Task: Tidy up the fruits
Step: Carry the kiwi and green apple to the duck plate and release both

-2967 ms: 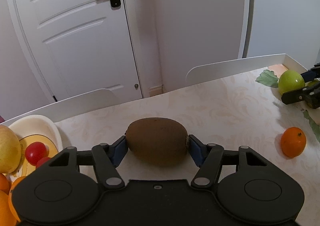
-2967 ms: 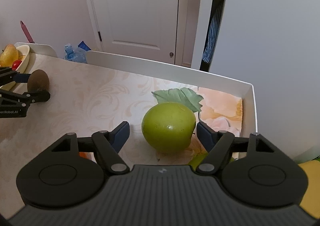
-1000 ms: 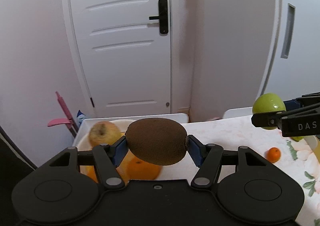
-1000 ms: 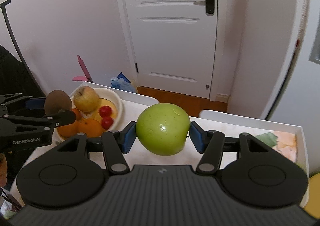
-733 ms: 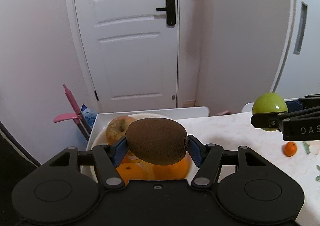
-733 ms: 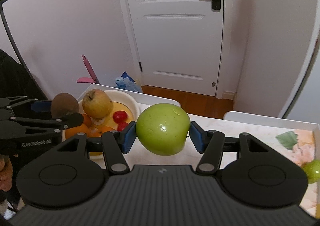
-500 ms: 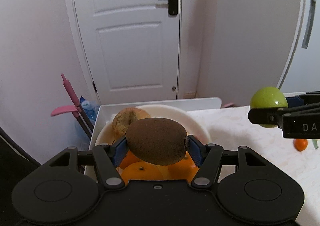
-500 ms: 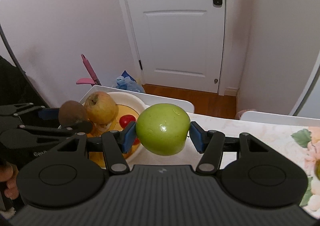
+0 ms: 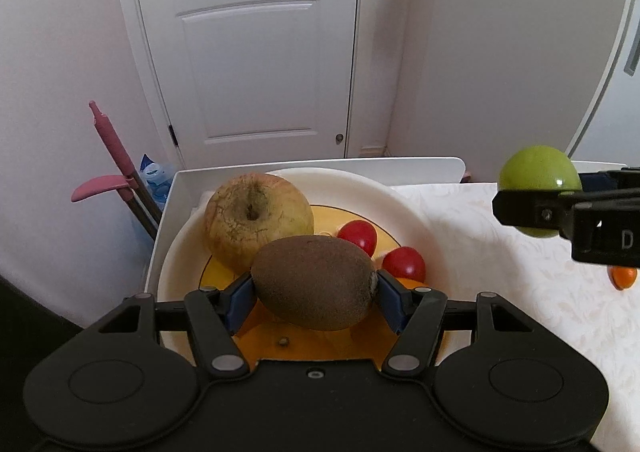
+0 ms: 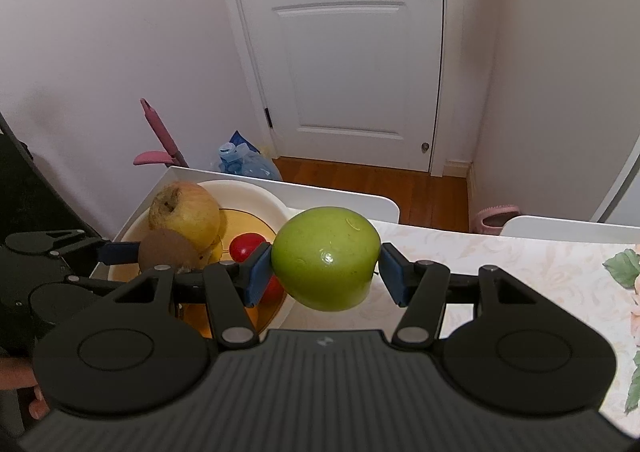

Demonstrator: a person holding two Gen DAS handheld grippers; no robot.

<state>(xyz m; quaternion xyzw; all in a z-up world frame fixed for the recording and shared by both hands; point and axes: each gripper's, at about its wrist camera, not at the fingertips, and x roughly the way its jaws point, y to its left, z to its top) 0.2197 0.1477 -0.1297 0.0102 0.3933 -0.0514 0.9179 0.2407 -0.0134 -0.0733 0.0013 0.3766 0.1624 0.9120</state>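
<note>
Both claws have carried their fruit from mid-worktop over to the bowl [image 9: 404,203] at the worktop's far left corner. Left claw [image 9: 314,294] pinches the kiwi [image 9: 314,282] end to end, held above the bowl's yellow centre, just in front of the wrinkled apple [image 9: 258,217] and two tomatoes [image 9: 404,264]. Right claw [image 10: 324,272] pinches the green apple [image 10: 326,258] between its blue pads [image 10: 258,272], at the bowl's right rim. One small orange [image 9: 624,278] sits on the worktop [image 9: 520,292], well right of the bowl.
</note>
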